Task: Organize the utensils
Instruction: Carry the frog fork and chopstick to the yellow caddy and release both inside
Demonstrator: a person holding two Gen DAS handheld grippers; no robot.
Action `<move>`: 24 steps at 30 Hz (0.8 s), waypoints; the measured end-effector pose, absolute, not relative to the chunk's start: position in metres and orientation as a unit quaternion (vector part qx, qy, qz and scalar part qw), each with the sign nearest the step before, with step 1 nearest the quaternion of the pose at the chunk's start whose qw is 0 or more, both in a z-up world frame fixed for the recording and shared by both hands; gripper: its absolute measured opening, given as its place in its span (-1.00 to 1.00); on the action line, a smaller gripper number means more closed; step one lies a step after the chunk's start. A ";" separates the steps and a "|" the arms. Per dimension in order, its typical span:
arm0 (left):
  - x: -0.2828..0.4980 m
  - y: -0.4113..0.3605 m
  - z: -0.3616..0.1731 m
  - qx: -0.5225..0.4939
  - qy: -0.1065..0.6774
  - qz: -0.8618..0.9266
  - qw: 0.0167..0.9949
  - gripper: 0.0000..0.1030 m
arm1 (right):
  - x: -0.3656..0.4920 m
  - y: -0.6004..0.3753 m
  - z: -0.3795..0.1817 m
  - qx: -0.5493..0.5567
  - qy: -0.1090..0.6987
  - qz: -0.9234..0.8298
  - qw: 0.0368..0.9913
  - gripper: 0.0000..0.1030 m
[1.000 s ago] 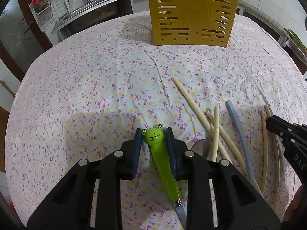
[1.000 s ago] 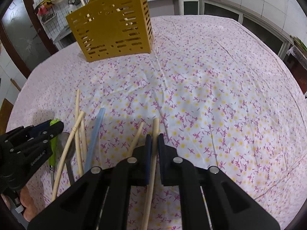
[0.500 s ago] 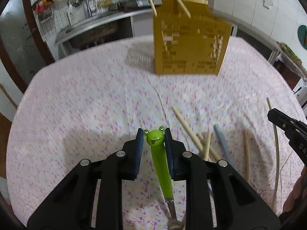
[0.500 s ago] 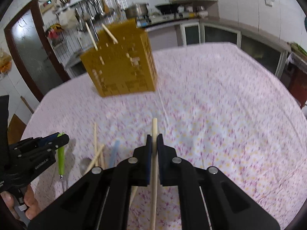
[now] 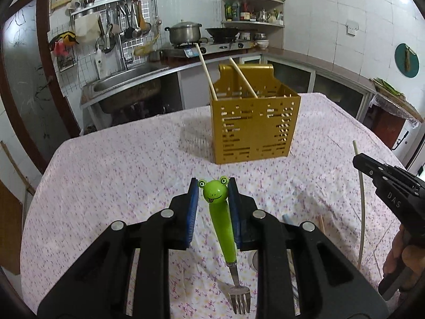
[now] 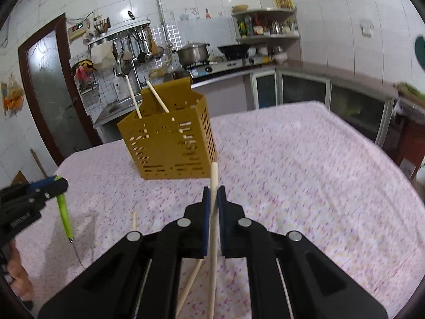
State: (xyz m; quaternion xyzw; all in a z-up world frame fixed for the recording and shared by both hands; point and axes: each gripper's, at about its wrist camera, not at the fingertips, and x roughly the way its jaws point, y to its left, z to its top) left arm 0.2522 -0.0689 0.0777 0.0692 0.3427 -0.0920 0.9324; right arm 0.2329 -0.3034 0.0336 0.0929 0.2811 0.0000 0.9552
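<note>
both claws have risen off the bench since a second ago: the left claw (image 5: 212, 186) is clamped on the frog-handled fork (image 5: 221, 218), the right claw (image 6: 214, 194) on a chopstick (image 6: 213, 212). both utensils hang above the floral cloth (image 5: 119, 175), facing the yellow holder (image 5: 255, 130), so dropping them in looks next.
</note>
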 end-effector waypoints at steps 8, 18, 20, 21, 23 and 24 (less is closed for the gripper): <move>0.256 -0.069 0.092 0.069 0.330 -0.096 0.937 -0.59 | 0.232 -0.304 0.057 0.102 0.241 0.009 0.965 -0.88; 0.266 -0.074 0.124 0.062 0.296 -0.100 0.948 -0.60 | 0.248 -0.301 0.096 0.092 0.182 0.012 0.979 -0.88; 0.271 -0.076 0.132 0.064 0.288 -0.099 0.950 -0.60 | 0.255 -0.300 0.106 0.088 0.165 0.014 0.982 -0.88; 0.274 -0.077 0.137 0.066 0.283 -0.099 0.952 -0.60 | 0.257 -0.300 0.110 0.087 0.158 0.015 0.984 -0.88; 0.279 -0.080 0.148 0.068 0.274 -0.098 0.954 -0.60 | 0.266 -0.300 0.122 0.084 0.136 0.017 0.987 -0.88; 0.283 -0.082 0.155 0.067 0.268 -0.097 0.956 -0.60 | 0.271 -0.301 0.127 0.084 0.127 0.017 0.988 -0.88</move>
